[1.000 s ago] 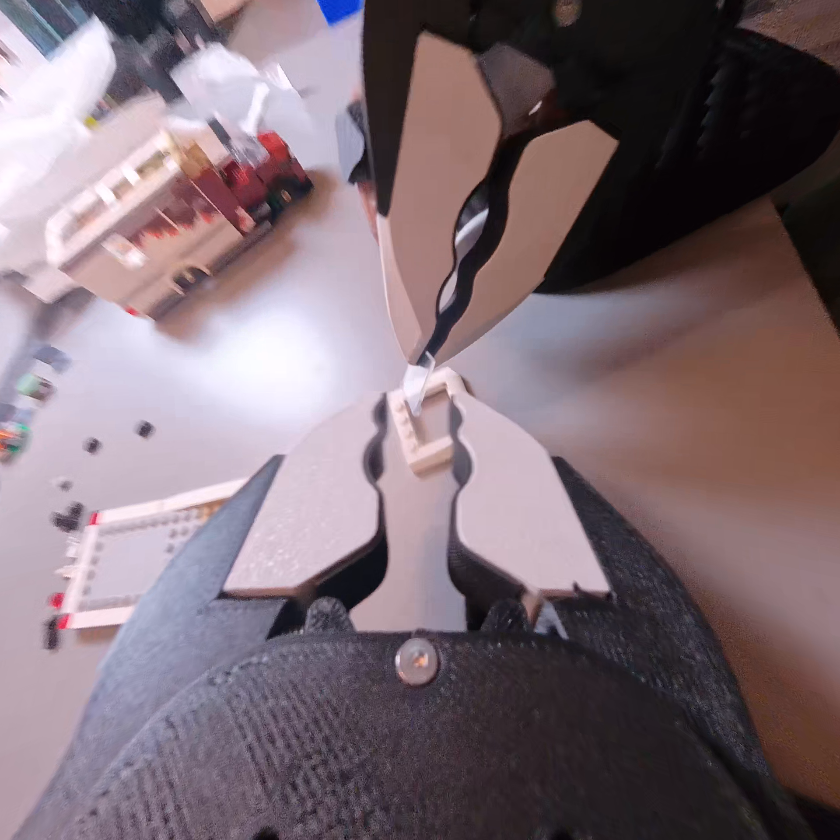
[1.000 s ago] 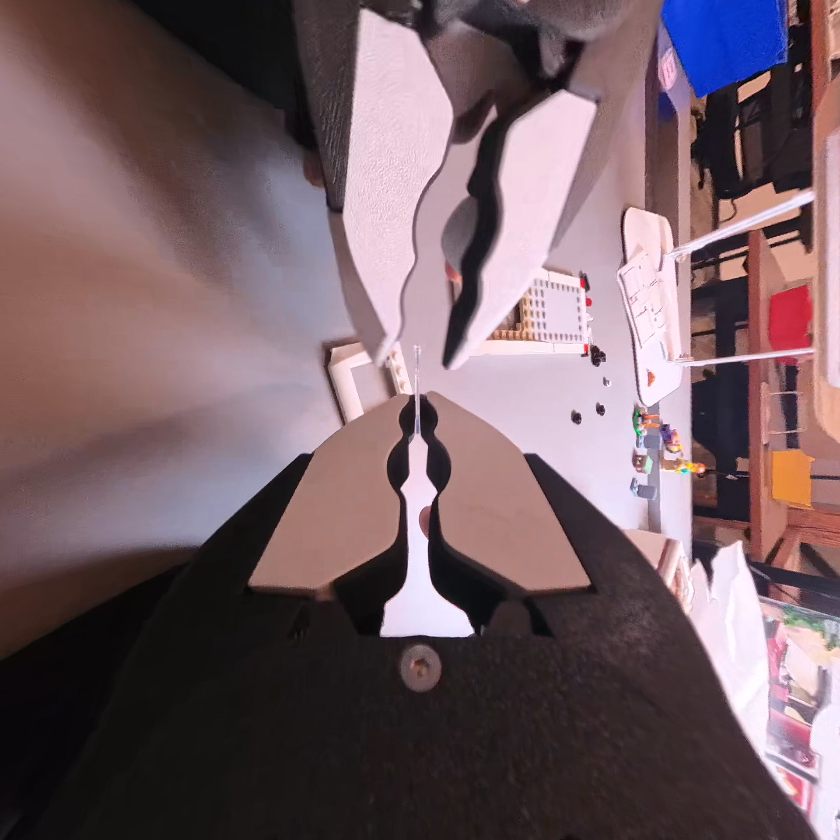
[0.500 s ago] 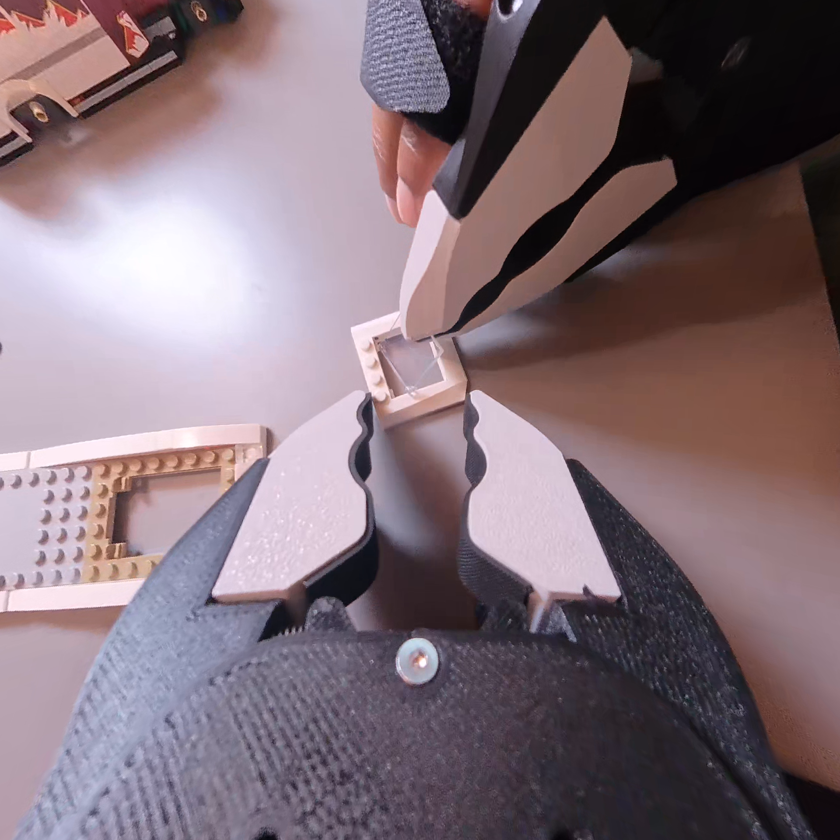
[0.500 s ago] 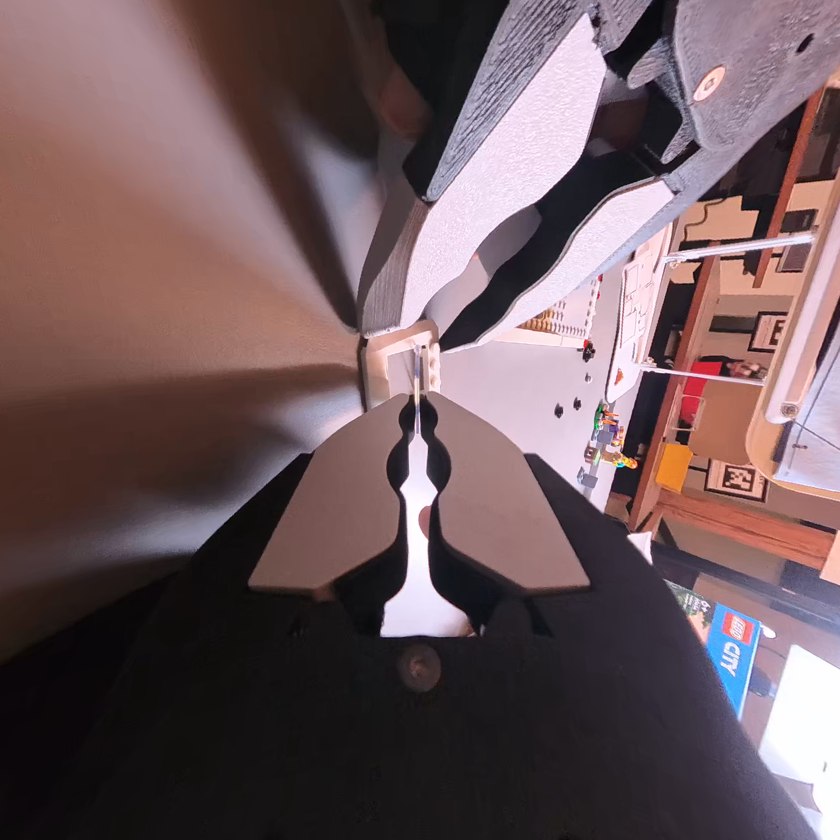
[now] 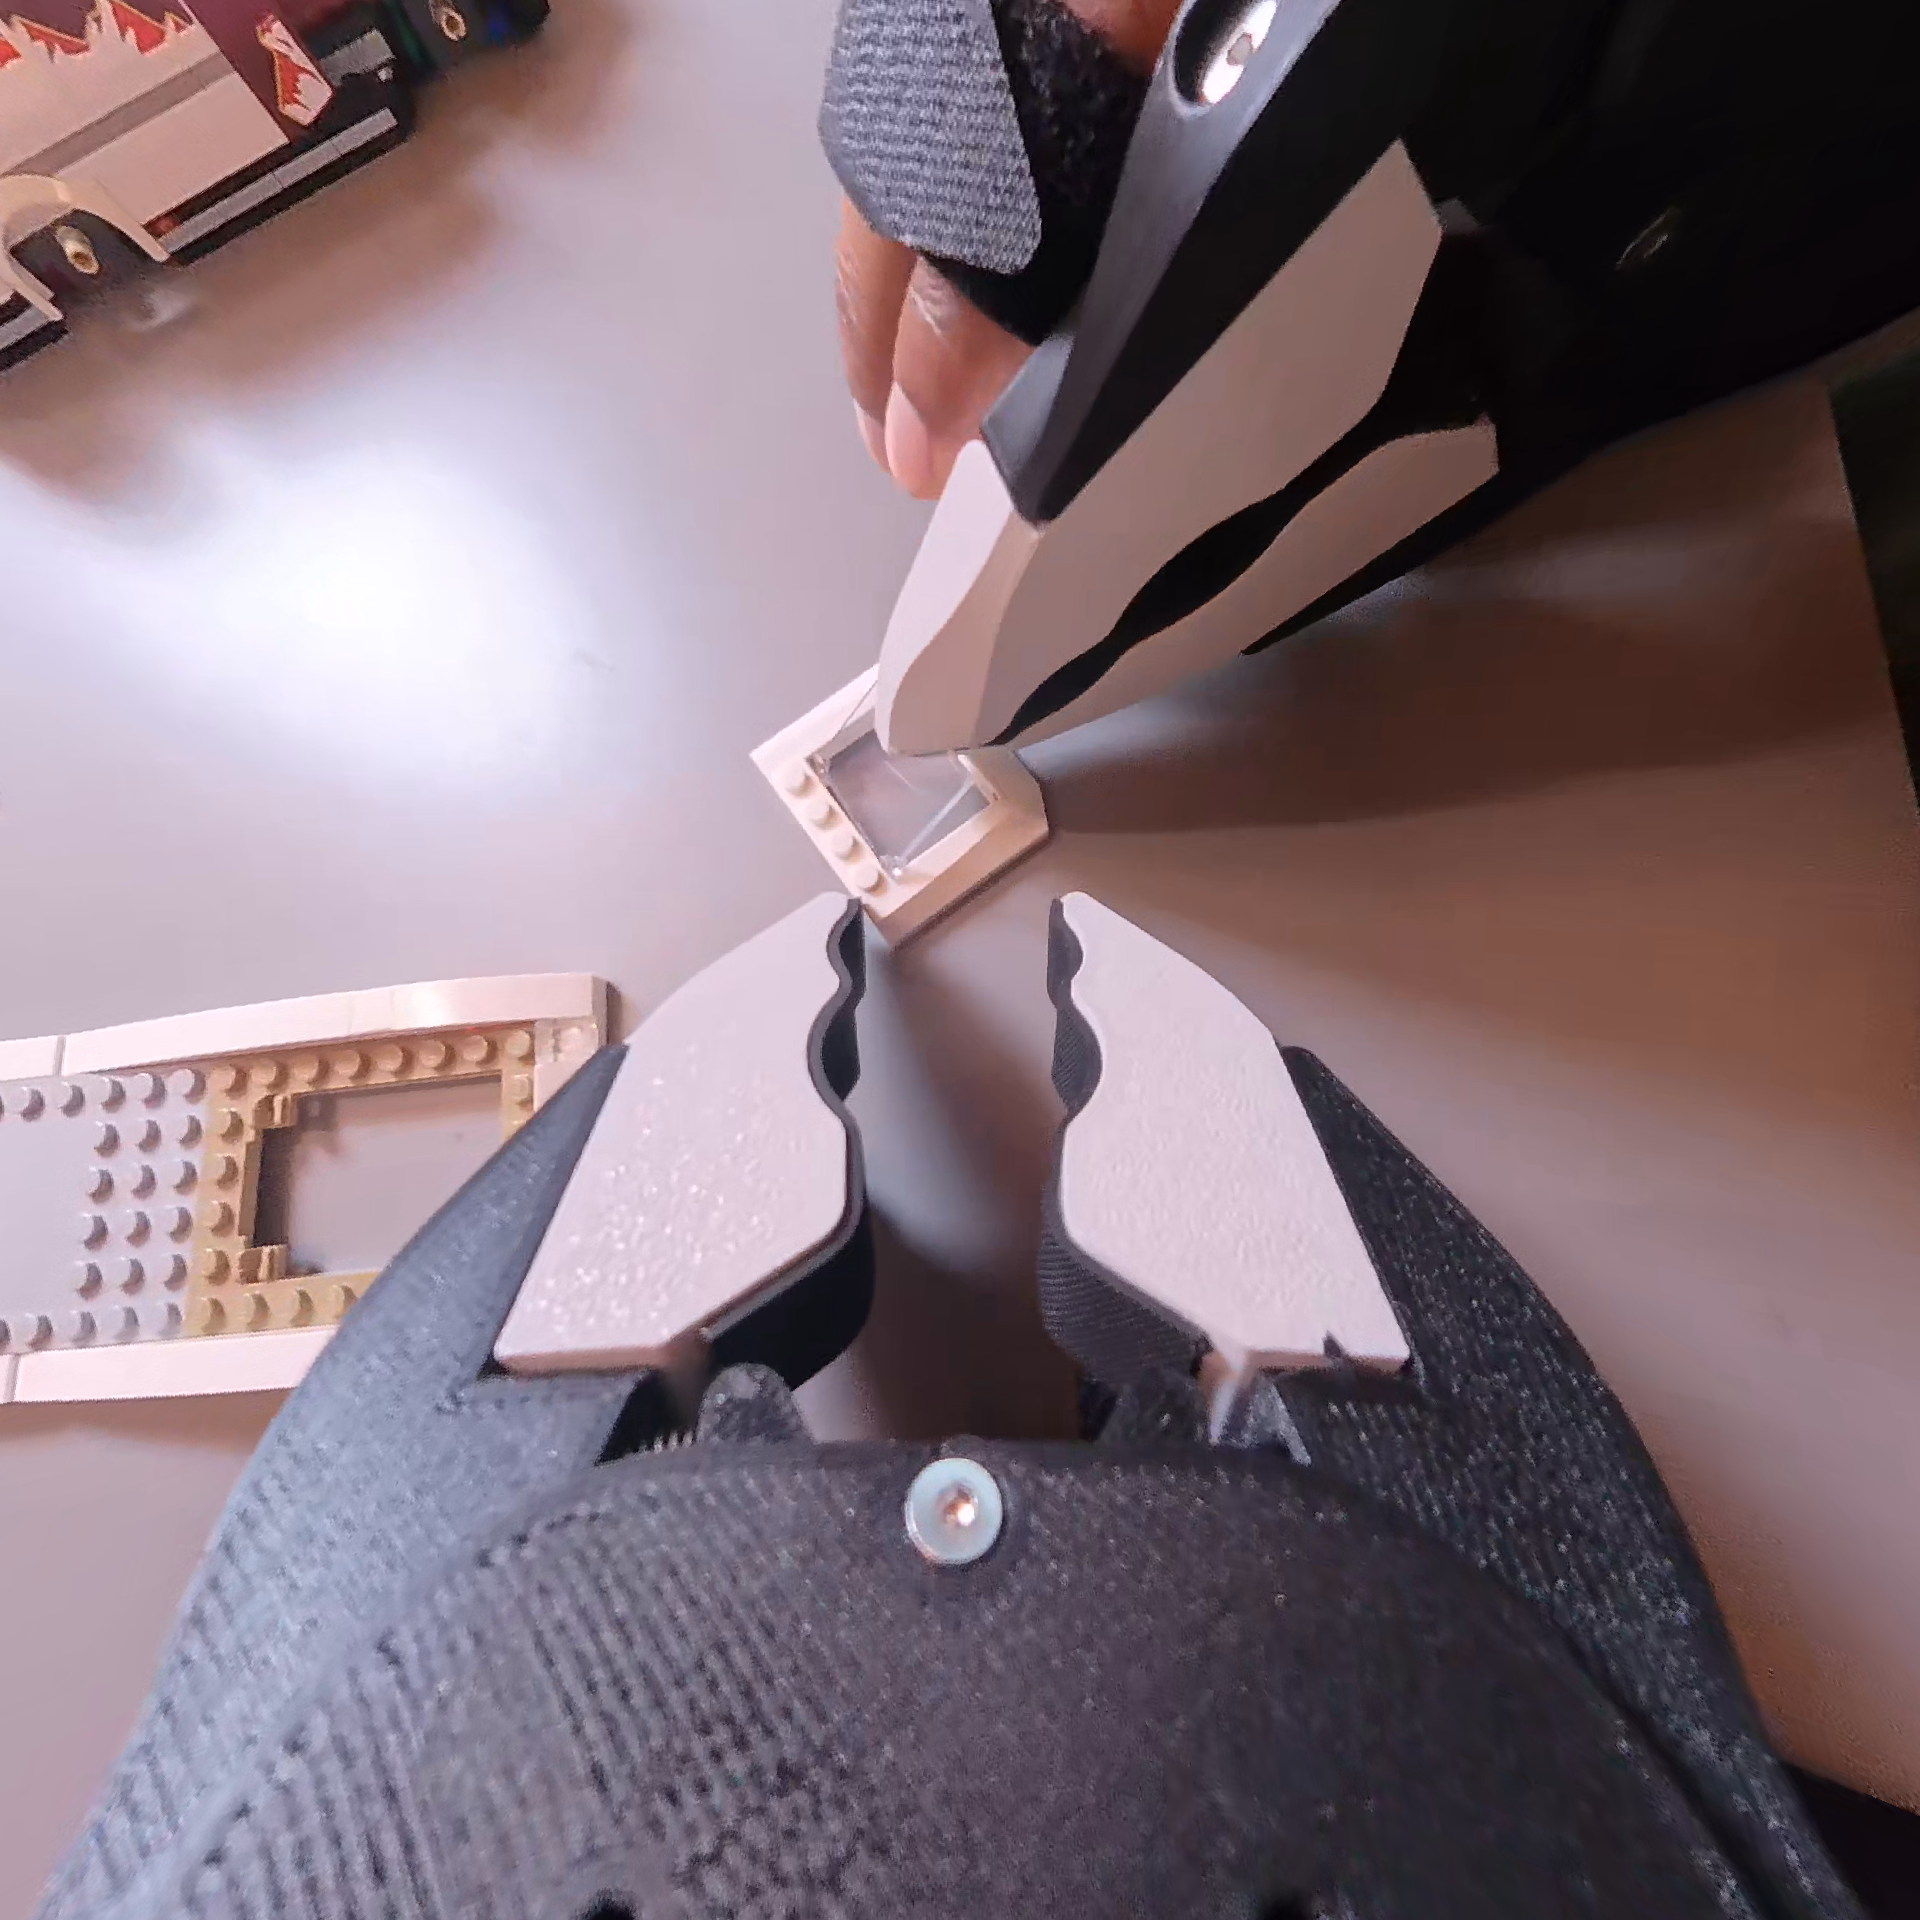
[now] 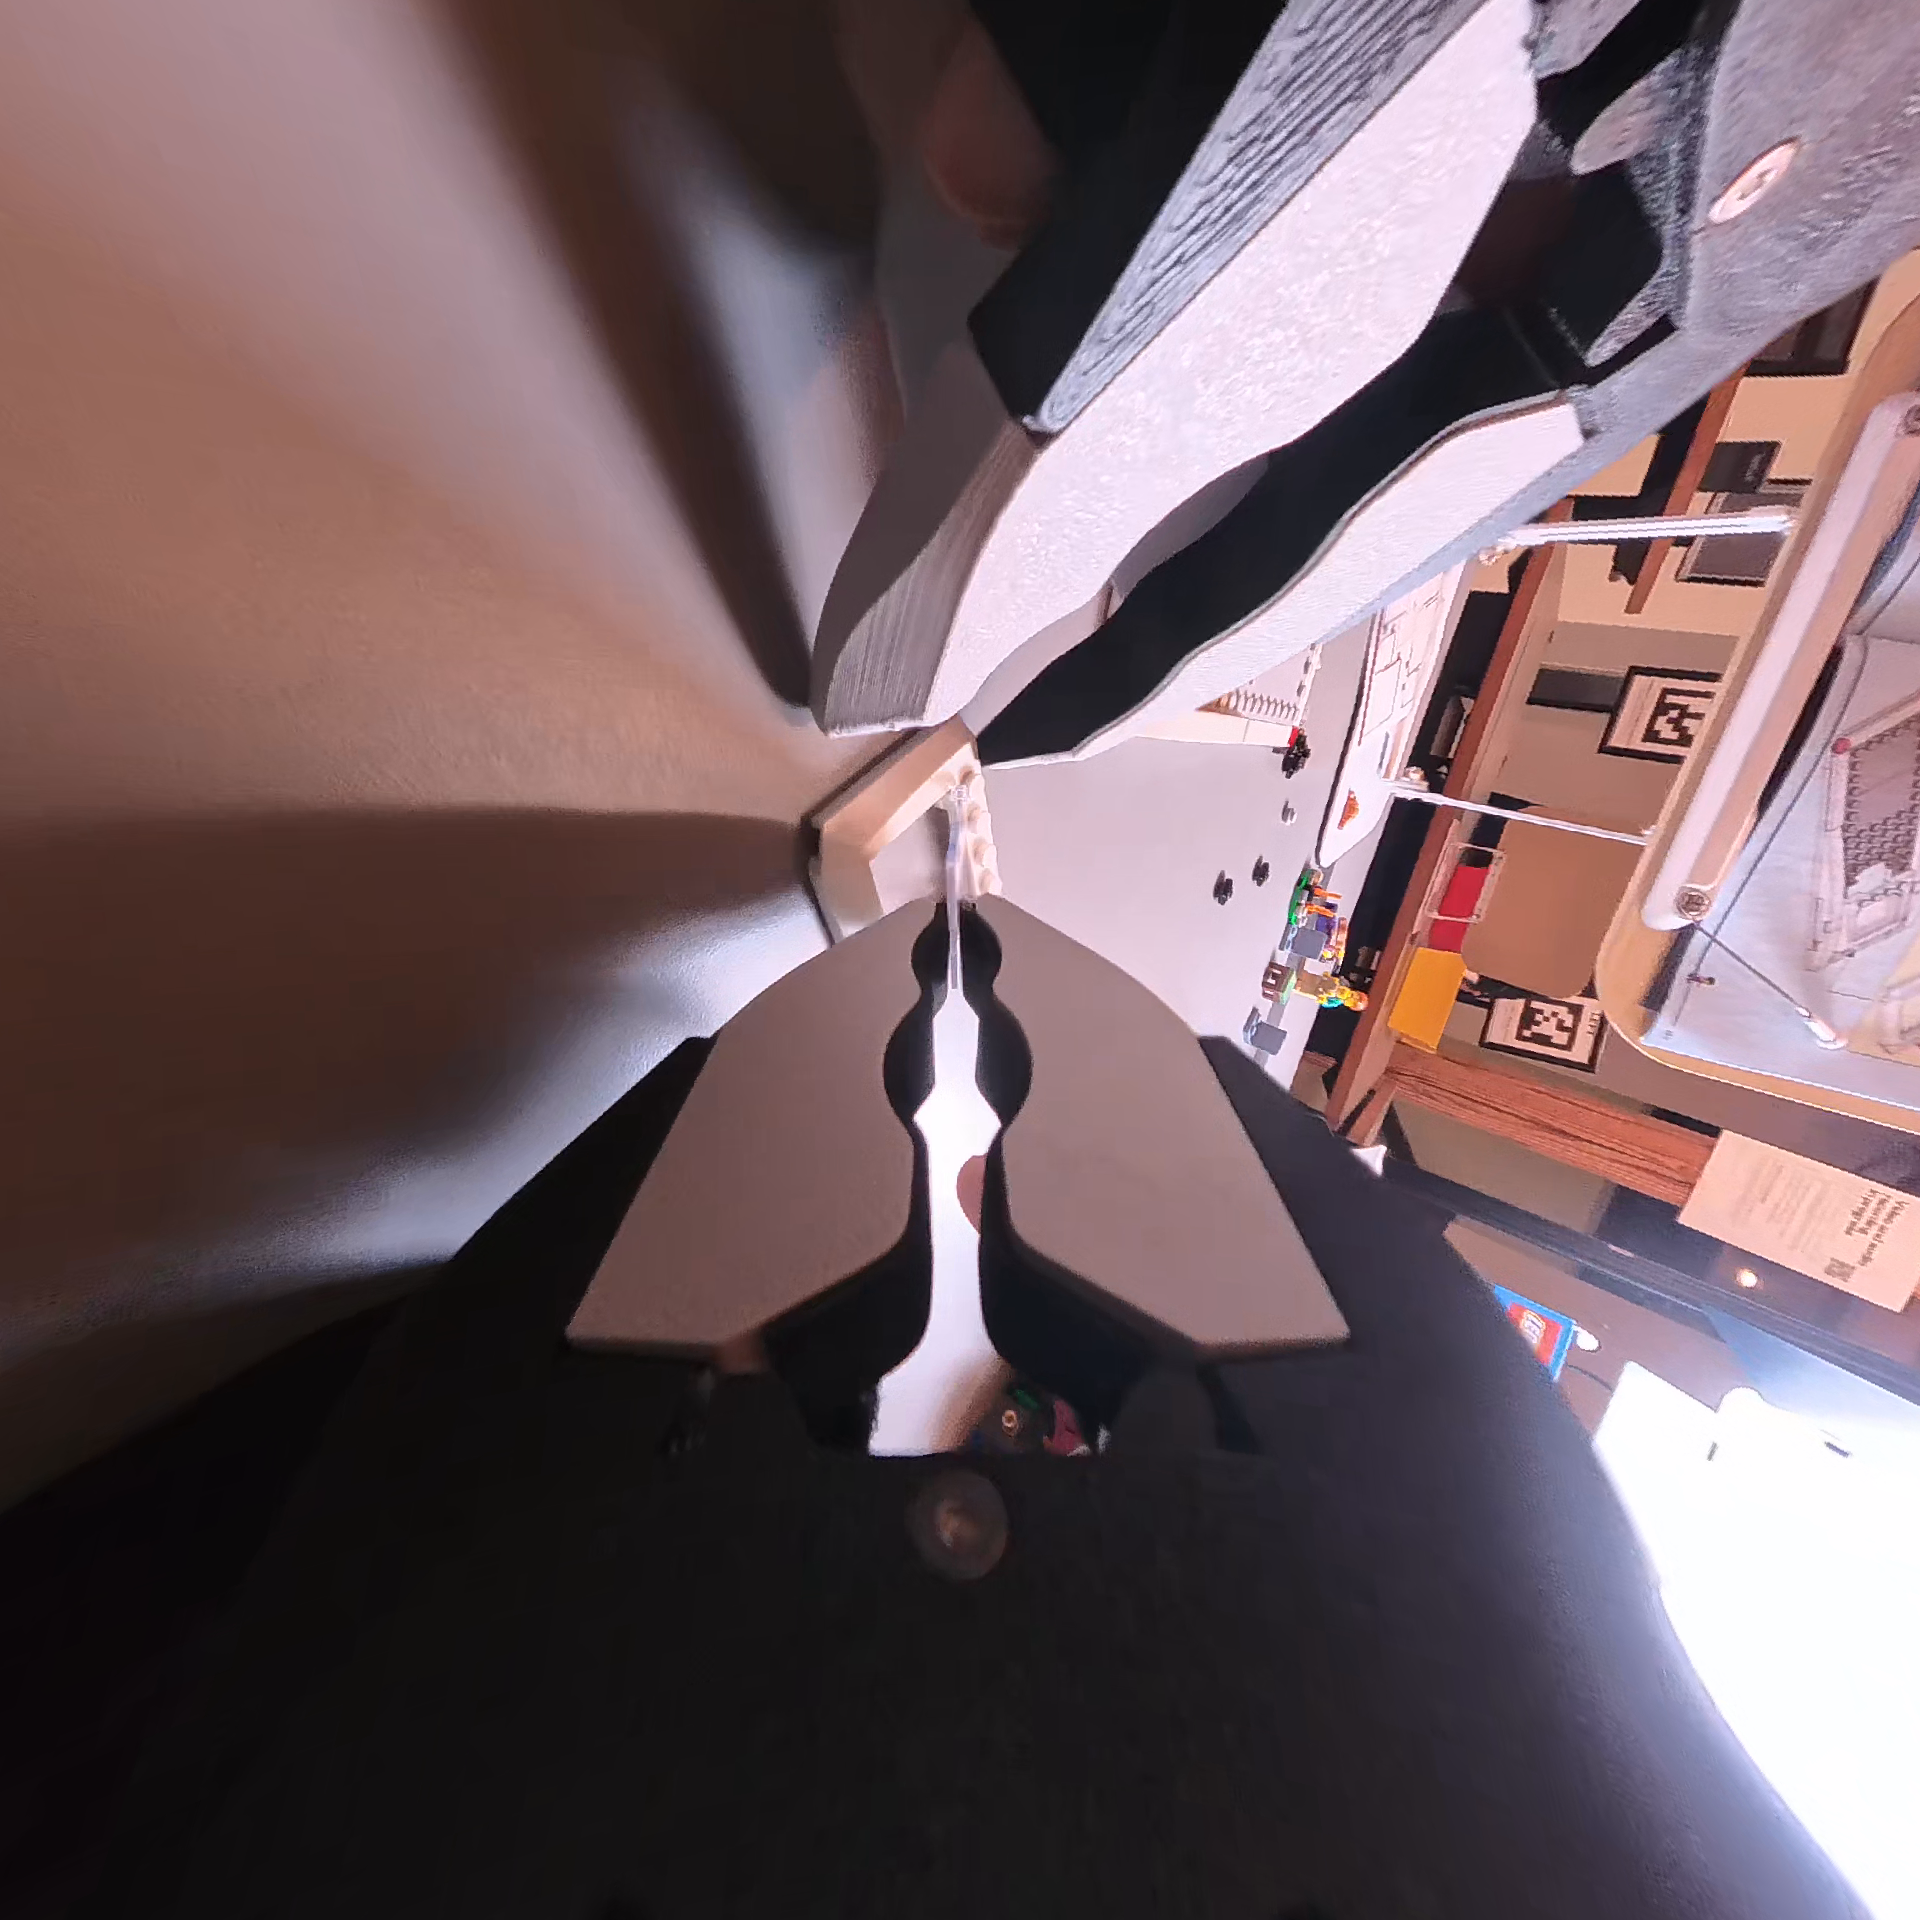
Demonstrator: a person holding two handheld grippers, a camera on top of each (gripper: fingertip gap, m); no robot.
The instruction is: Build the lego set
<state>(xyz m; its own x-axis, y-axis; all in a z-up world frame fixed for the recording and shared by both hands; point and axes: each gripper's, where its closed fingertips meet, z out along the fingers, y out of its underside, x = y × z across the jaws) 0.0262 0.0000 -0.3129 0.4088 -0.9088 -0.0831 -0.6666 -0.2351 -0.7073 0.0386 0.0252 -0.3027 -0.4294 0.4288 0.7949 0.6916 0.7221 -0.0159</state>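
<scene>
Right hand-held gripper (image 6: 954,914) pinches clear pane (image 5: 896,805), tilted over white frame (image 5: 971,862).

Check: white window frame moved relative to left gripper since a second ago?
Yes. White window frame left the left gripper, now lying on the table just beyond its fingertips.

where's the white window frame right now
The white frame lies on the table in the left wrist view, just beyond the open left gripper, under the right gripper holding a clear pane.
</scene>
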